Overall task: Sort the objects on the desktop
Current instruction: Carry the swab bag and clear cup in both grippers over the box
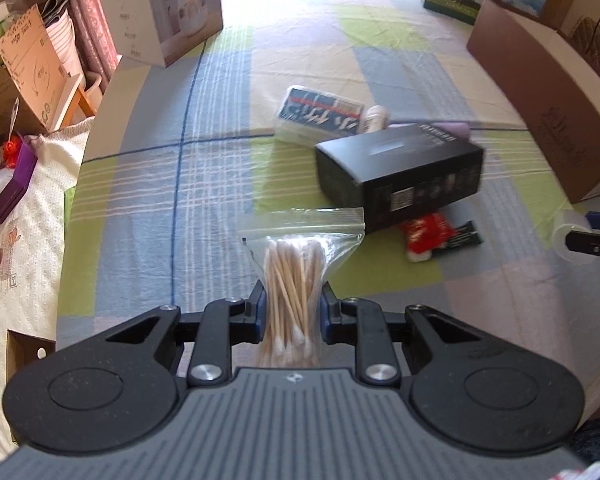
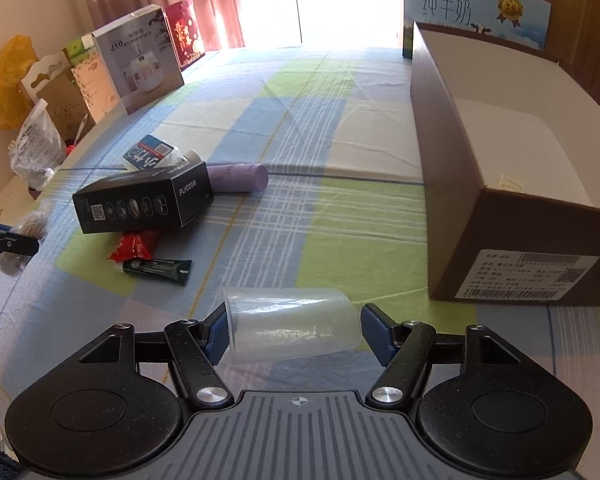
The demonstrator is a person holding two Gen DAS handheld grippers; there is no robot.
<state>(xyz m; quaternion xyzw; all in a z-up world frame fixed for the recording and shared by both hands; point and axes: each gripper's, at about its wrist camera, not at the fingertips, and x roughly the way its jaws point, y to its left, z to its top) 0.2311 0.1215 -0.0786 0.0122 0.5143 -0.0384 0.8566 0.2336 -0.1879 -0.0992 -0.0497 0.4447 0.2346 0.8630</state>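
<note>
Two grippers each carry something above the checked tablecloth (image 2: 340,216). Nearest in the left wrist view, the left gripper (image 1: 292,312) is clenched on a clear zip bag of cotton swabs (image 1: 292,280), its blue pads pinching the bundle at the middle; the sticks run lengthwise away from the camera, cotton tips toward it and the bag's sealed edge at the far end. Only this view shows that grip; the right wrist view catches just a blurred edge of it at far left. Nearest in the right wrist view, the right gripper (image 2: 296,330) grasps a clear plastic cup (image 2: 290,322) lying crosswise between its pads, rim to the left, base to the right. Beyond lie a dark tube (image 2: 156,270), a red packet (image 2: 134,246), a black box (image 2: 144,202) and a purple cylinder (image 2: 240,178). Only the right view looks into the open brown box (image 2: 452,184), white inside
</note>
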